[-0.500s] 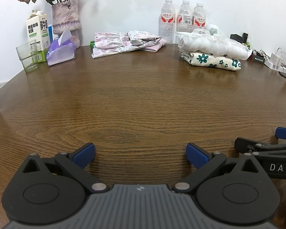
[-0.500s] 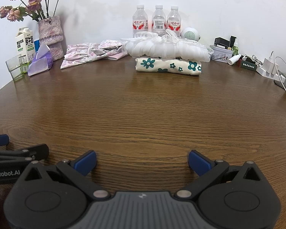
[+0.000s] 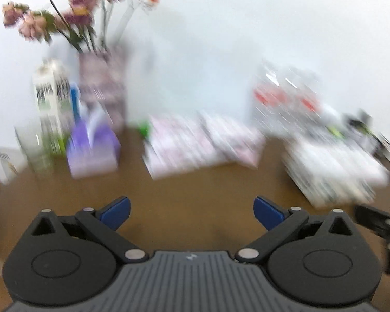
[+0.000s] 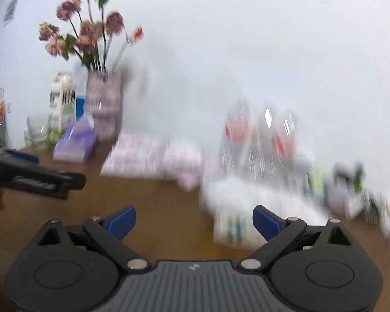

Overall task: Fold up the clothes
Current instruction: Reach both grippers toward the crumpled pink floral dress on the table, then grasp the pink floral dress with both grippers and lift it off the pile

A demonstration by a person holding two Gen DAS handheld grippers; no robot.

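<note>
Both views badly blurred, so detail is approx. Brown table [image 3: 195, 182] fills the ground ahead of both grippers. Pink patterned clothes [image 3: 195, 148] lie straight ahead of the left gripper [image 3: 192, 212], well apart from it, long axis running left-right across the view; which end is which can't be told. Folded white-and-floral stack [image 4: 247, 208] sits just ahead-right of the right gripper [image 4: 194, 222], probably also lying crosswise. Left gripper: fingers wide apart, nothing between them. Right gripper: same, spread and empty. Flower vase [image 3: 101, 88] stands far ahead-left of the left gripper, w/ purple tissue pack [image 3: 92, 150] in front of it.
</note>
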